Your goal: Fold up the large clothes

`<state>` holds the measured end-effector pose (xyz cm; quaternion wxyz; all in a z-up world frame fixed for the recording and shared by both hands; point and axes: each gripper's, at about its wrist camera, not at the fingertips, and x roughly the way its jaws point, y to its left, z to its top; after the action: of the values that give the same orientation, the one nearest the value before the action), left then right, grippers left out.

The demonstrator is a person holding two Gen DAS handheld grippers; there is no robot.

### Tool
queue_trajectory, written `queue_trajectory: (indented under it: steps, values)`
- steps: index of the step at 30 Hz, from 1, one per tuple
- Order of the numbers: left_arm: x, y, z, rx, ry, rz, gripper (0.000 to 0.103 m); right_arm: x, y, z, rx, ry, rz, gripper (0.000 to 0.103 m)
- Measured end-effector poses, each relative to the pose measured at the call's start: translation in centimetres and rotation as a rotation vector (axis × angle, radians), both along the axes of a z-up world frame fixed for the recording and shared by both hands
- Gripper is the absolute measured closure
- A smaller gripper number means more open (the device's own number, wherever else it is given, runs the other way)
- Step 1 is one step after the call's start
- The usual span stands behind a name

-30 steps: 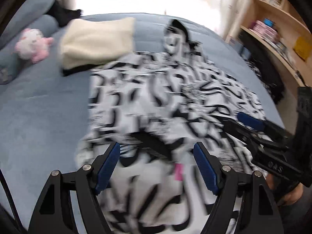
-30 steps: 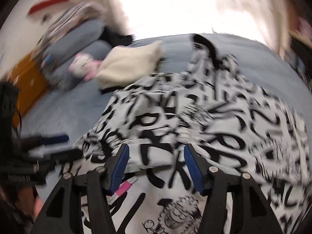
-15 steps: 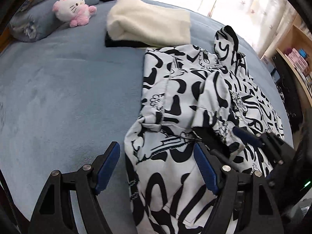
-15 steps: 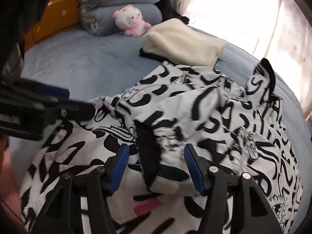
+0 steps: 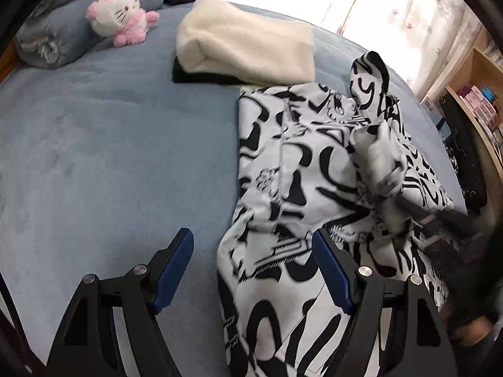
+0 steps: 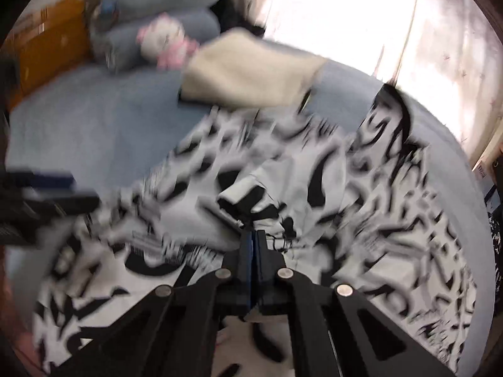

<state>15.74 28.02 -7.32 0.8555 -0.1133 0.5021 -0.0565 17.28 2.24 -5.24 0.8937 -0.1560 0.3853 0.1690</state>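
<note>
While the right tool (image 6: 252,242) is pinching a sleeve cuff of the printed jacket (image 5: 298,169), lying lengthwise toward the bed's (image 5: 110,157) far edge, the left tool (image 5: 251,267) is gaping over its near-left hem.

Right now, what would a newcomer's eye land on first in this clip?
The black-and-white patterned garment sprawled across the blue bed, with the right tongs shut on its sleeve cuff. Behind it lie a cream folded blanket and a pink-and-white plush cat against the pillows.
</note>
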Motion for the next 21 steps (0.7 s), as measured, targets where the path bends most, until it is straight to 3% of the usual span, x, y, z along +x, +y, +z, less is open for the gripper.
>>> queue_trajectory:
  steps: [3, 7, 10, 15, 17, 18, 19, 21]
  values:
    - [1.1, -0.8, 0.7, 0.014, -0.027, -0.023, 0.027, 1.2, -4.6, 5.1, 0.128, -0.067, -0.074, 0.102]
    - [3.0, -2.3, 1.3, 0.033, -0.054, -0.062, 0.027, 3.6, -12.1, 7.2, 0.257, -0.064, -0.209, 0.102]
    - [4.8, -3.5, 0.8, 0.035, -0.048, -0.096, 0.027, 6.1, -18.3, 4.6, 0.355, 0.033, -0.333, 0.101]
    - [8.7, -4.6, -1.8, 0.041, 0.018, -0.141, 0.027, 8.7, -26.8, -5.2, 0.522, 0.319, -0.511, 0.096]
    - [10.2, -4.2, -2.8, 0.035, 0.049, -0.141, 0.027, 8.4, -28.4, -6.8, 0.610, 0.357, -0.523, 0.076]
    - [10.9, -4.0, -3.3, 0.022, 0.056, -0.145, 0.027, 8.2, -29.1, -7.2, 0.672, 0.356, -0.516, 0.060]
    - [11.7, -3.6, -3.6, 0.017, 0.065, -0.136, 0.027, 8.0, -29.5, -7.3, 0.719, 0.349, -0.507, 0.052]
    - [12.9, -3.1, -4.1, 0.000, 0.072, -0.124, 0.027, 8.4, -30.1, -7.4, 0.788, 0.339, -0.488, 0.050]
